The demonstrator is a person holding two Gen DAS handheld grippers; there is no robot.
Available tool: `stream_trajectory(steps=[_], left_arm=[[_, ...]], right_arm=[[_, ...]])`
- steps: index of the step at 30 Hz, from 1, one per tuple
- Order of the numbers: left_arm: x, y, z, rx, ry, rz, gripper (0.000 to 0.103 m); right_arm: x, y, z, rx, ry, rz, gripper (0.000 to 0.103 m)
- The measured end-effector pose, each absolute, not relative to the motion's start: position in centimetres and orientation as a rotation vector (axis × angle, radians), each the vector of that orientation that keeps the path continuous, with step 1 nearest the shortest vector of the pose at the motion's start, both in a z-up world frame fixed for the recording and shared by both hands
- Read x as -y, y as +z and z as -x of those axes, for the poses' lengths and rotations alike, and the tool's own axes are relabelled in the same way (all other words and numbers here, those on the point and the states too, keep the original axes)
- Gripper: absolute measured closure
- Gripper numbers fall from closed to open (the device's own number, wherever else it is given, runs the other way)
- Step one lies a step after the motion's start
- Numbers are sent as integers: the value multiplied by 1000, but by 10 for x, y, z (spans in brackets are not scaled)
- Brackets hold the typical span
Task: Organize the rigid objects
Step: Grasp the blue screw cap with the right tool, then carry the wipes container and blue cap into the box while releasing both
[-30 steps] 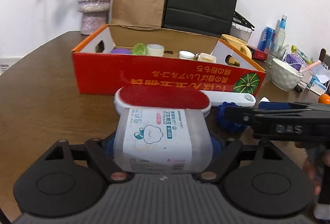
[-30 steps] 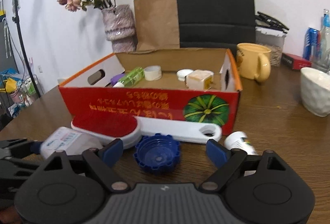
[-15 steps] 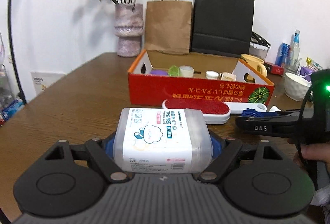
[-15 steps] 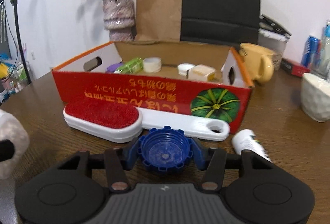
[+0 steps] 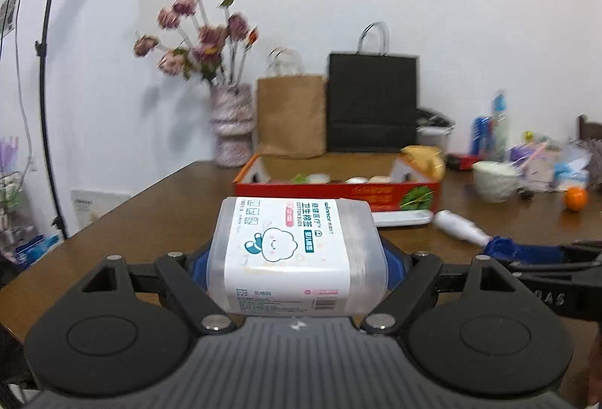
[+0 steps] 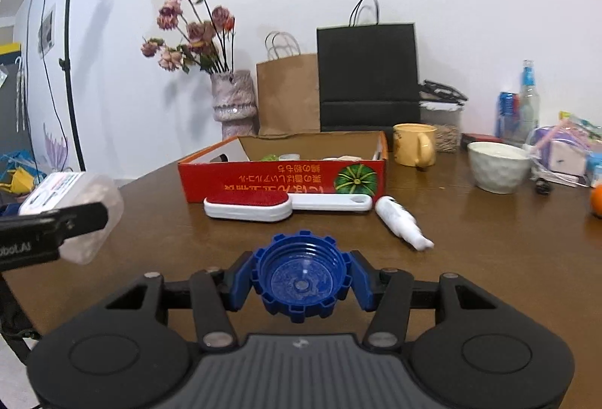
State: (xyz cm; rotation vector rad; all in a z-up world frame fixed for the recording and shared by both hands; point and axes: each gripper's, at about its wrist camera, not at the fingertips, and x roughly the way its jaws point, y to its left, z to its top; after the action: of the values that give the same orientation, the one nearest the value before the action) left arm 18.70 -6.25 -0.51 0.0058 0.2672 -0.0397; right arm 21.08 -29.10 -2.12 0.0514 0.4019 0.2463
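Two grips at once: my left gripper clamps the cotton buds box crosswise between its pads. My right gripper, jaws having just closed, pinches the blue cap by its rim, hollow side up.

A brown wooden bench is seen. Directly on it are found: red cardboard box, red-faced lint brush just before it, white tube, yellow mug, white bowl, vase, two paper bags.
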Motion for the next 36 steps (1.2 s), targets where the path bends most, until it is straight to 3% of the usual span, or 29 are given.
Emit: stream_trajectory(steps=[12, 21, 30, 36], left_arm=[[70, -1, -128, -140, -30, -1, 20], [36, 15, -155, -180, -38, 130, 20], [2, 51, -259, -237, -111, 173, 20], [8, 73, -360, -343, -78, 43, 20]], right_arm=[[300, -2, -151, -283, 205, -18, 50], [295, 16, -166, -277, 231, 6, 50], [294, 61, -256, -241, 298, 19, 50], [292, 89, -347, -300, 380, -26, 50]])
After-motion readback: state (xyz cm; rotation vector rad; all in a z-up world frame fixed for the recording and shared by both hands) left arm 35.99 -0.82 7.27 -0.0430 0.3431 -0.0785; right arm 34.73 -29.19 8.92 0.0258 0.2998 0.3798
